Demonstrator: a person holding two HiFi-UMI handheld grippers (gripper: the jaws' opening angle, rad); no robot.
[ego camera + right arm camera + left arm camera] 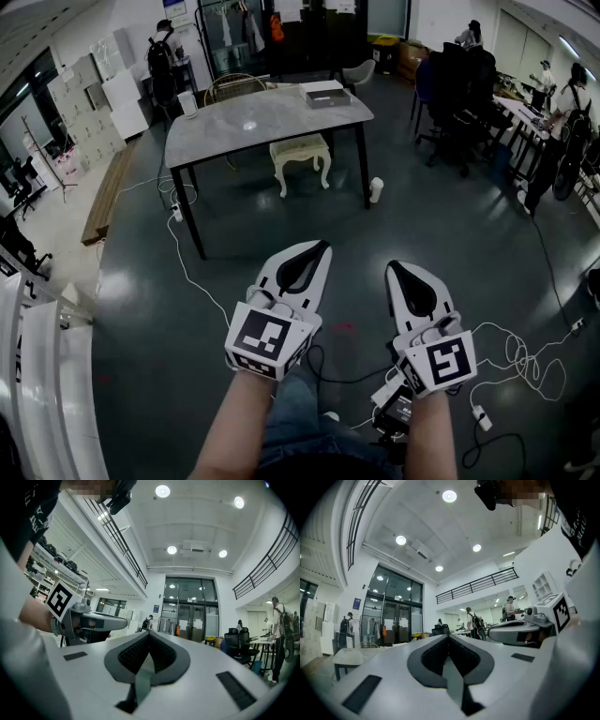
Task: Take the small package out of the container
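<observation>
A flat grey-and-white container [325, 94] lies on the far right corner of a grey table [272, 120], well ahead of me. No small package can be made out at this distance. My left gripper [319, 247] and right gripper [394, 267] are held side by side at waist height over the dark floor, far short of the table. Both point forward with their jaws together and nothing between them. The left gripper view shows the left gripper's [449, 636] dark pads [433, 656] pressed closed, and the right gripper view shows the same for the right gripper [150, 633].
A cream stool [300, 153] stands under the table and a white jug [187, 103] sits on its left end. Cables [520, 361] and a power strip lie on the floor at right. Office chairs [459, 103] and people fill the right side. A wooden plank [105, 197] lies at left.
</observation>
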